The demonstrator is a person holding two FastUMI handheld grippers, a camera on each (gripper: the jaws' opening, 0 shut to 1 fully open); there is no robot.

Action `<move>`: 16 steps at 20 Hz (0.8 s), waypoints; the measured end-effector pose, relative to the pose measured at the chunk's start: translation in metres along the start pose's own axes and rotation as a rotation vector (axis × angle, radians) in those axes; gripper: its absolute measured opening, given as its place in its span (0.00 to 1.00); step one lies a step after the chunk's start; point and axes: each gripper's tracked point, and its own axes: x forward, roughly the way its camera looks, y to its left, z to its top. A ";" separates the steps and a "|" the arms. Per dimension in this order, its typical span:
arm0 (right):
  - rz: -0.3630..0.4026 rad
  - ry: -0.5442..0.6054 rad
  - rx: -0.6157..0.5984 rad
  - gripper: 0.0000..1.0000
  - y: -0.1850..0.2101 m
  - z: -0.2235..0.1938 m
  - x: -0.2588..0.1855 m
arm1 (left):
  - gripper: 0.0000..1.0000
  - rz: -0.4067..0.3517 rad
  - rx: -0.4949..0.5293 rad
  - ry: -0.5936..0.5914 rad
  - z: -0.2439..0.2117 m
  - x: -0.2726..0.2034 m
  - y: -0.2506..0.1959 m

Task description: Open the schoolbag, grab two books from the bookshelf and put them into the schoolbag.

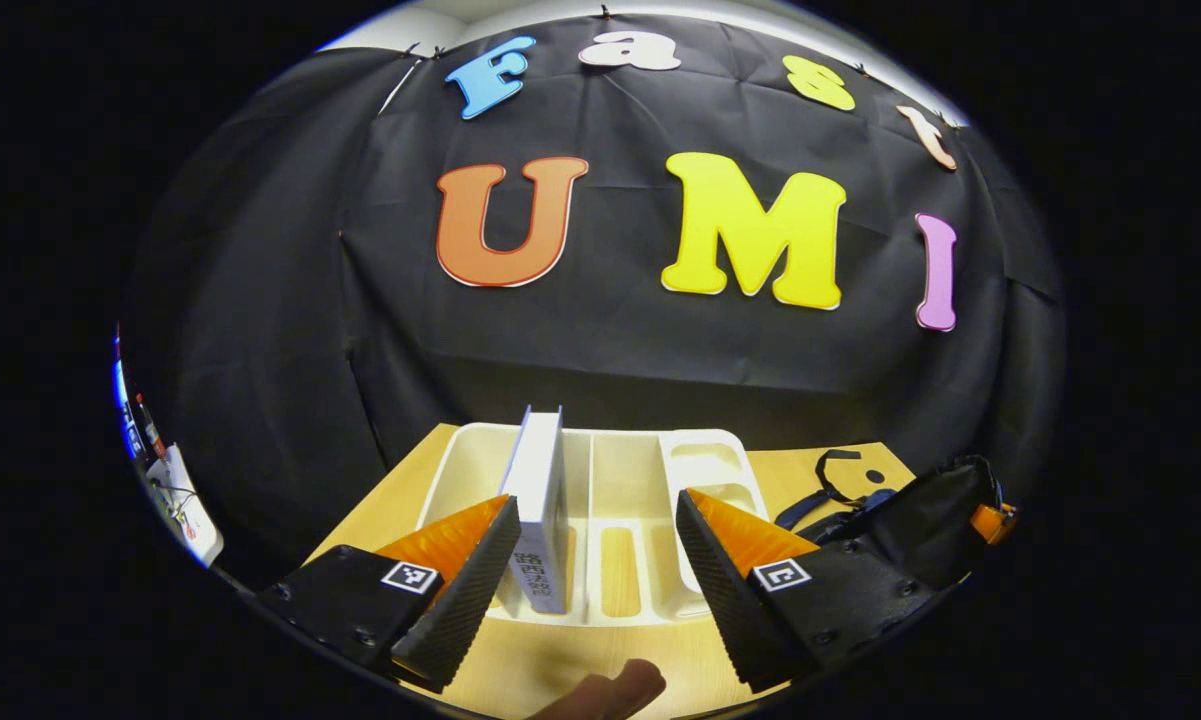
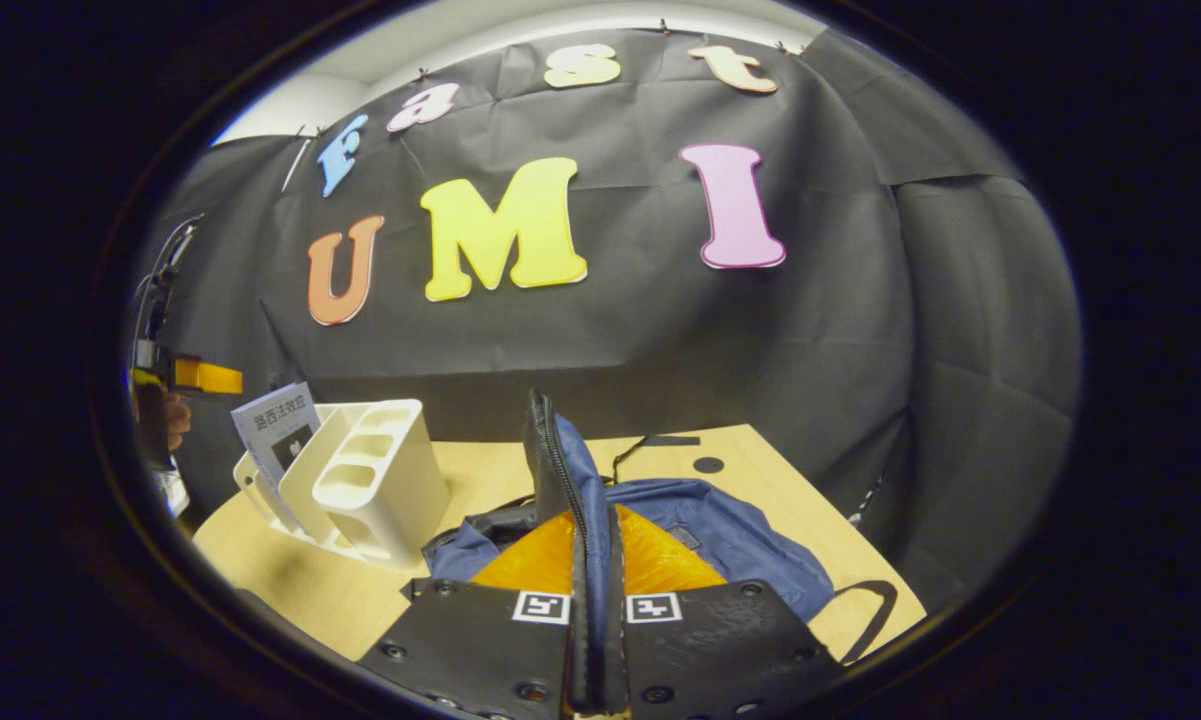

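A white book [image 1: 540,490] stands upright in the left slot of the white bookshelf [image 1: 640,470] on the wooden table. My left gripper [image 1: 597,520] is open right in front of the shelf; the book sits inside the gap, close against the left finger, with the right finger well apart. In the right gripper view the blue schoolbag [image 2: 720,530] lies on the table. My right gripper [image 2: 592,560] is shut on the bag's zippered flap [image 2: 550,450] and holds it upright. The same bookshelf [image 2: 370,480] and book [image 2: 275,425] stand to the left of the bag.
The other gripper [image 1: 930,520] and a bag strap [image 1: 830,485] are to the right of the shelf in the left gripper view. A fingertip [image 1: 610,690] shows at the bottom edge. At the far left of the right gripper view, a hand [image 2: 175,420] holds the left gripper.
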 end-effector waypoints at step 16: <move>0.016 0.015 -0.027 0.06 -0.009 -0.012 0.002 | 0.98 0.022 0.105 0.388 -0.010 0.101 0.037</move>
